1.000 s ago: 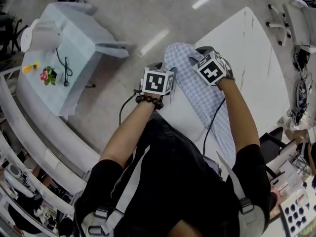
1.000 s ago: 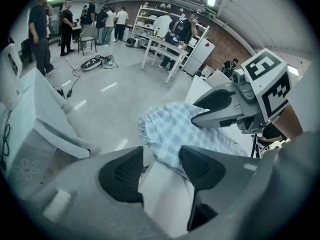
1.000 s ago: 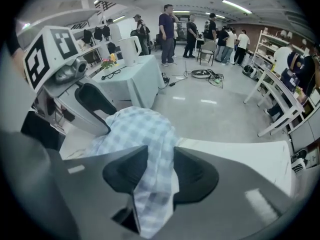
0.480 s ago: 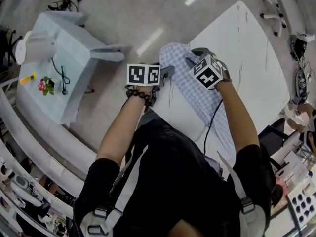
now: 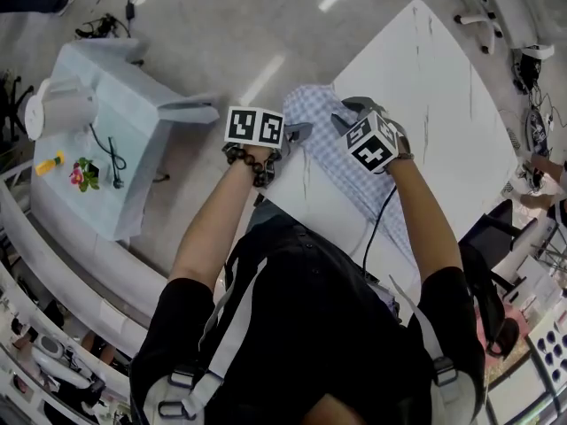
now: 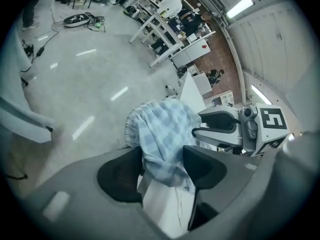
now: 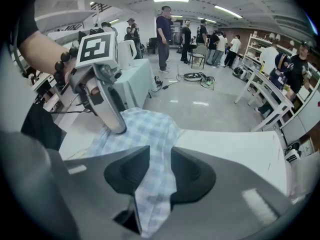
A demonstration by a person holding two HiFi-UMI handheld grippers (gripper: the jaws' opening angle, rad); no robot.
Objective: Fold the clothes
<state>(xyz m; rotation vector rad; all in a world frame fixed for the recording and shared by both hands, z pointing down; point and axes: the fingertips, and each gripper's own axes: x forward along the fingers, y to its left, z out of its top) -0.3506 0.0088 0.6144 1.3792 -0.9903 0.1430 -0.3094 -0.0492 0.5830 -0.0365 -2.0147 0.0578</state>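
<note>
Two grips suit this soft, floppy checked cloth (image 5: 325,124): my left gripper (image 6: 162,168) is closing on its bunched end, my right gripper (image 7: 160,170) pinches its edge.

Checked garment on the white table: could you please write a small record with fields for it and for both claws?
item: checked garment, blue and white
place: on the white table, one end bunched at the table's edge
left claw: closing, the bunched end between its pads
right claw: shut on the garment

Head view overhead; both gripper views share cloth (image 5: 330,149).
</note>
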